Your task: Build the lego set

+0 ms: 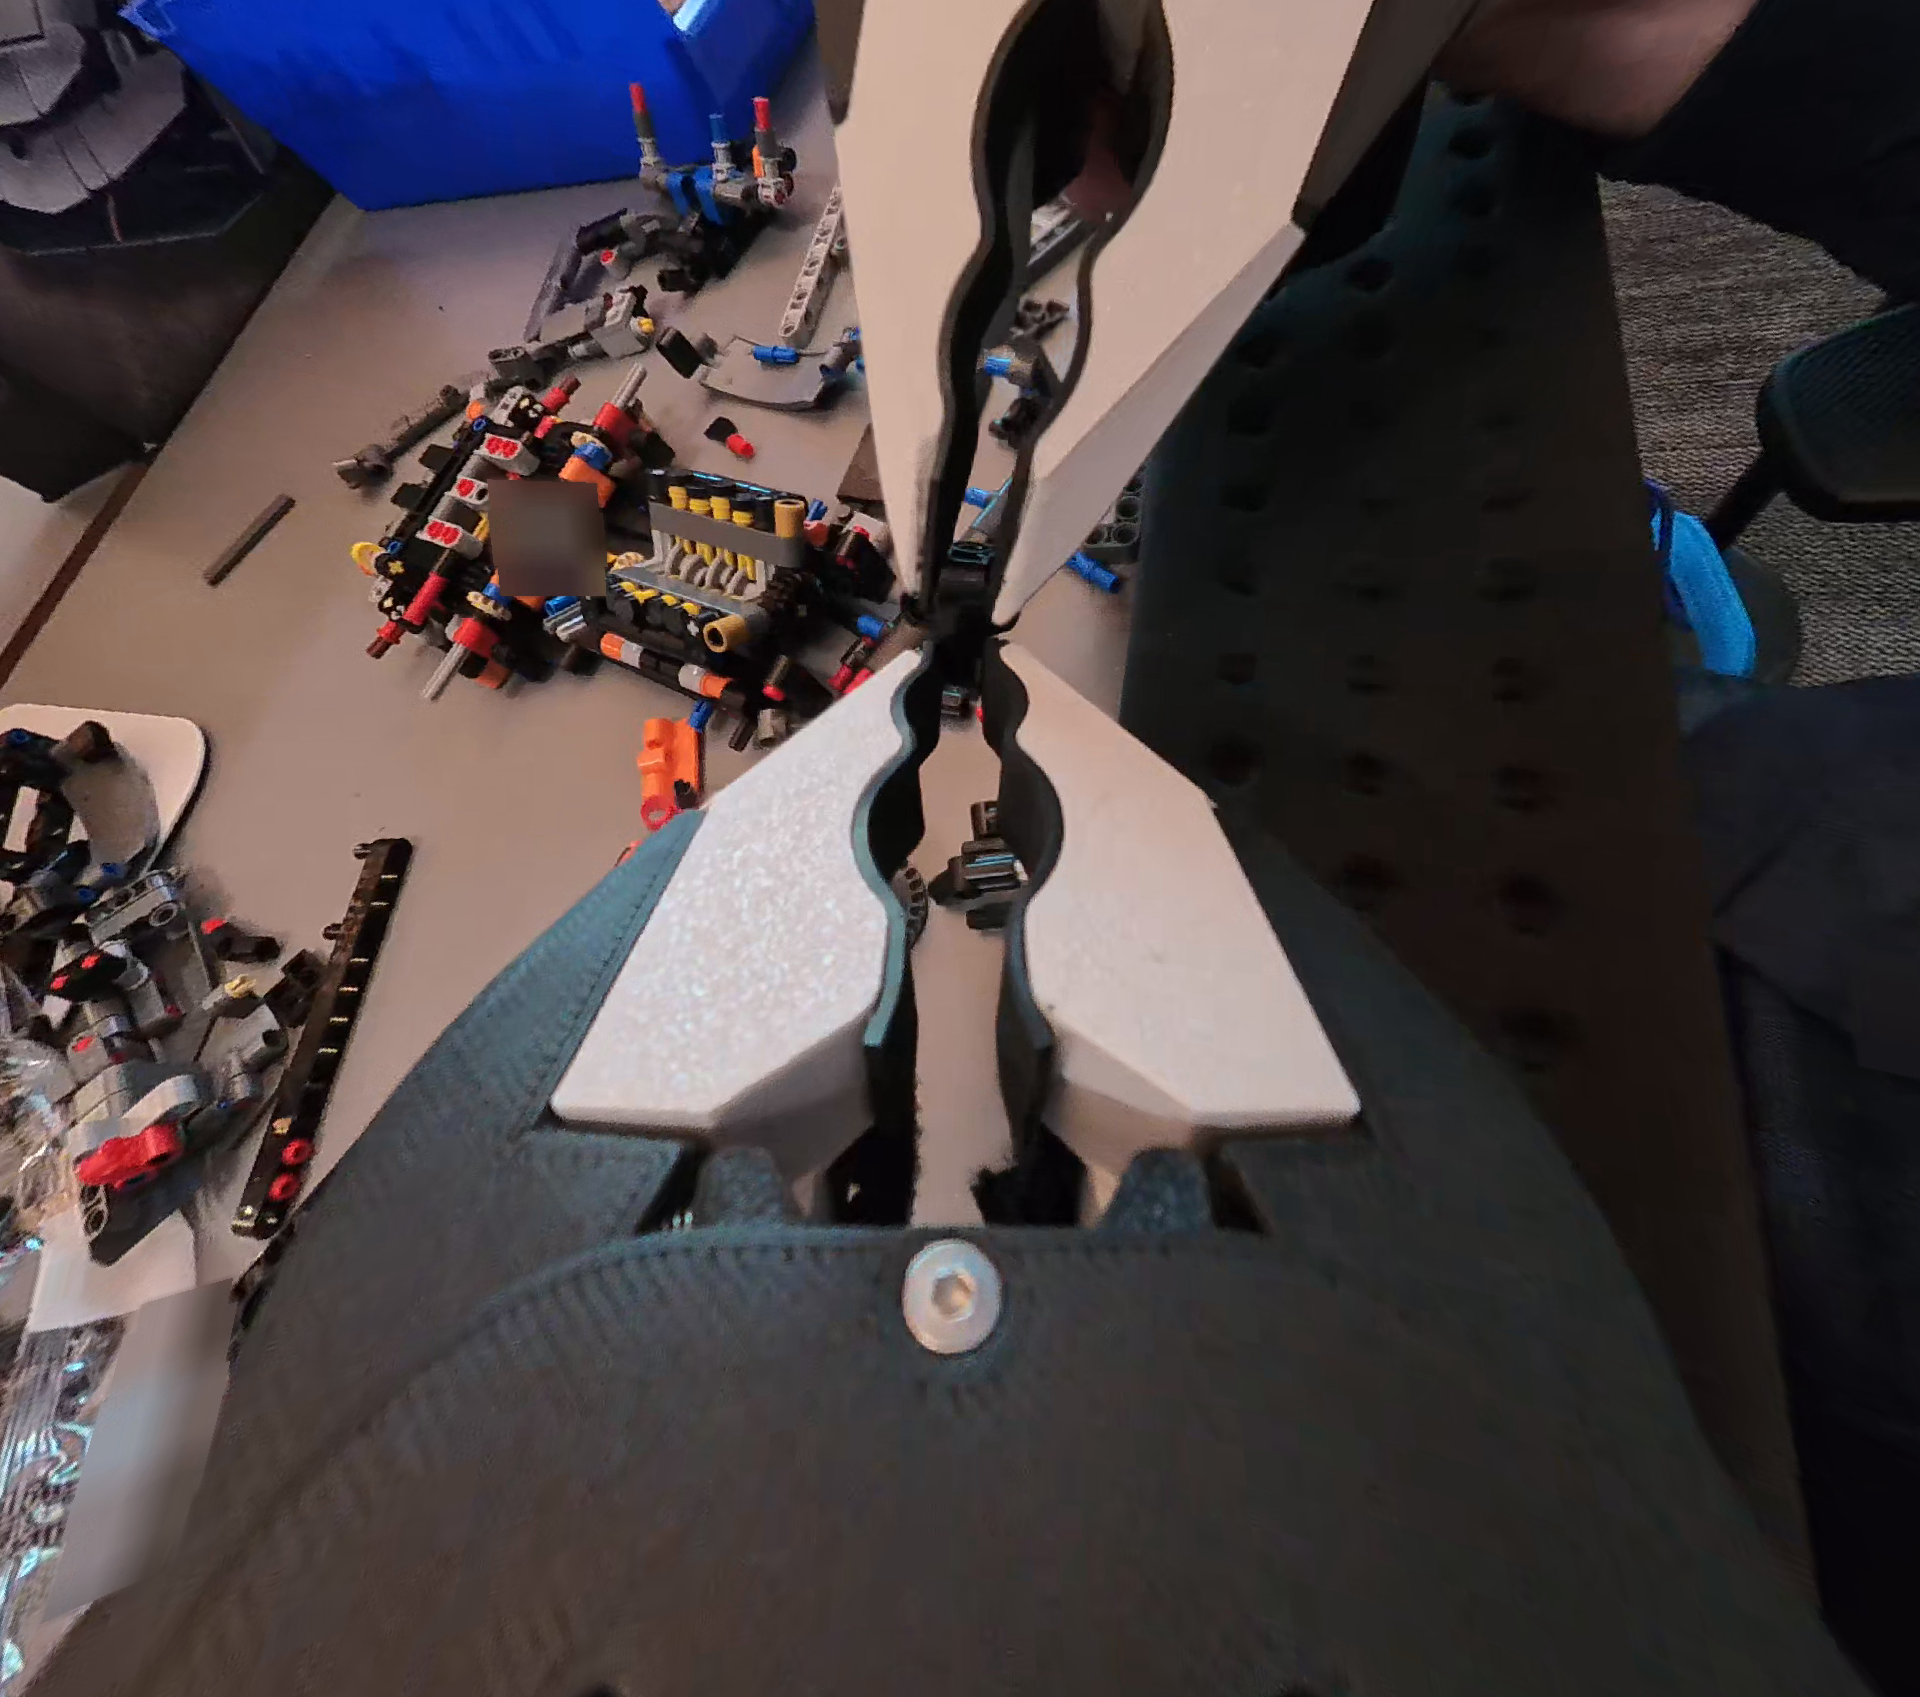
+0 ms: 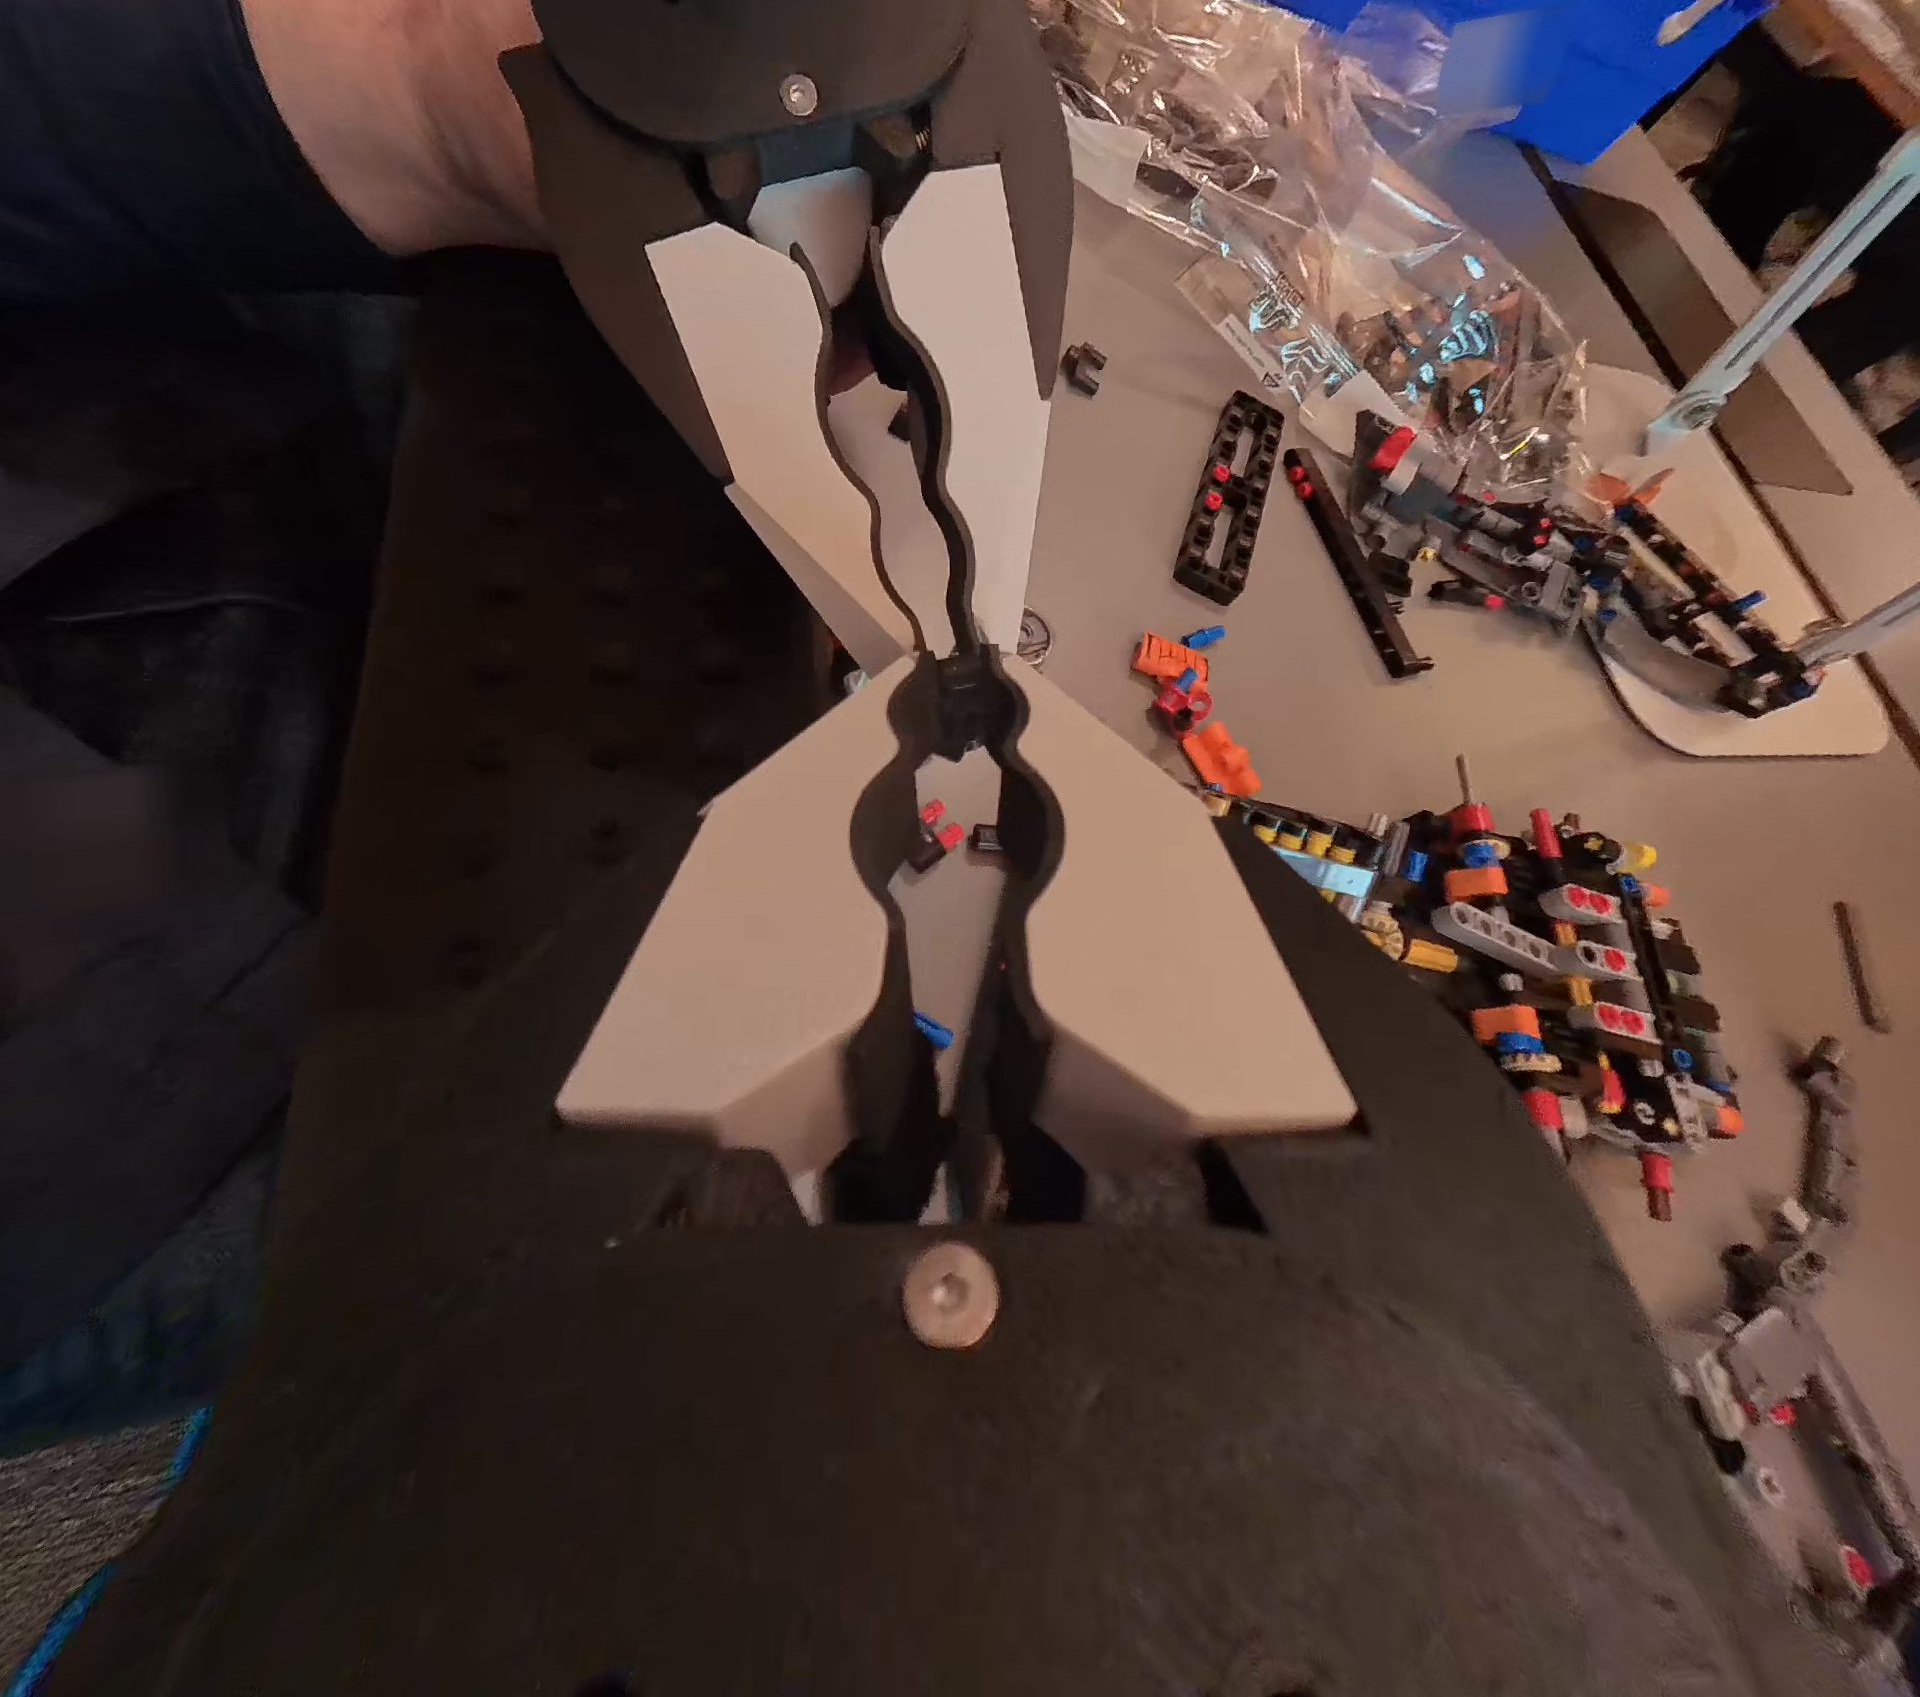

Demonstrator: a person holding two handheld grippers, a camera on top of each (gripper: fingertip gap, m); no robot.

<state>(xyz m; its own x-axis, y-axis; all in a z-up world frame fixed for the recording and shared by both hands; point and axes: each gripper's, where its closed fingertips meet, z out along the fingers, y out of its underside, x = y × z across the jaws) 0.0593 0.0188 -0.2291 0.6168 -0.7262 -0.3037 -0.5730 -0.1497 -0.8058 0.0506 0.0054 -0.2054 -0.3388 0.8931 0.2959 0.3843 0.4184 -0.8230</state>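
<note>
Lego piece (image 2: 958, 705) (small, black) sits pinched between both grippers, tip to tip. Left gripper (image 1: 951, 660) and right gripper (image 2: 961, 691) each have jaws nearly closed on it above the grey table (image 1: 312, 764).

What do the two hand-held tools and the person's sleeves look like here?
Both the left tool and right tool have pale grey wedge-shaped fingers edged with wavy black pads, on a black textured body with a silver screw. The person wears dark navy sleeves.

Table (image 1: 312, 774) looked matt, smooth grey laminate. Blue bin (image 1: 447, 47): glossy plastic. Parts bags (image 2: 1299, 193): crinkly clear film, v. shiny. Left gripper (image 1: 951, 660) fingers (image 1: 769, 951) had grainy matt white plastic w/ black rubbery pads; steel screw (image 1: 951, 1296).
</note>
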